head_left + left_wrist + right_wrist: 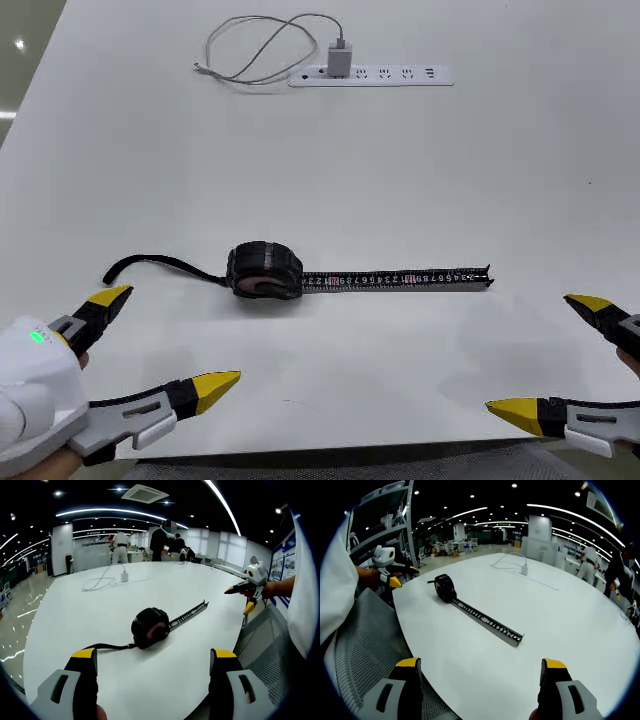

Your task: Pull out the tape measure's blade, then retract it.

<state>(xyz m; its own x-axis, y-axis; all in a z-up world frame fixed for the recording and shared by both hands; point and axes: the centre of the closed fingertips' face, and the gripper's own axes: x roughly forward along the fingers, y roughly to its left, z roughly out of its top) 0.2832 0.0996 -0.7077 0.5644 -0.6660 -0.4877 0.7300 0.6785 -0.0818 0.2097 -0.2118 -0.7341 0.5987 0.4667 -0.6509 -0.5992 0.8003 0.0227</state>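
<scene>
A black tape measure [264, 271] lies on the white table [330, 160], its black blade [400, 279] drawn out to the right, its wrist strap [150, 264] trailing left. In the left gripper view the case [150, 627] sits ahead of the jaws with the blade [189, 614] running away right. In the right gripper view the case [444, 587] is far left and the blade's hook end [515, 639] is nearest. My left gripper [165, 340] stands open at the near left, holding nothing. My right gripper [550, 355] stands open at the near right, also holding nothing.
A white power strip [372, 75] with a charger [340, 57] and a coiled grey cable [255, 45] lies at the table's far side. The table's front edge runs just below the grippers. People stand at benches far behind in the gripper views.
</scene>
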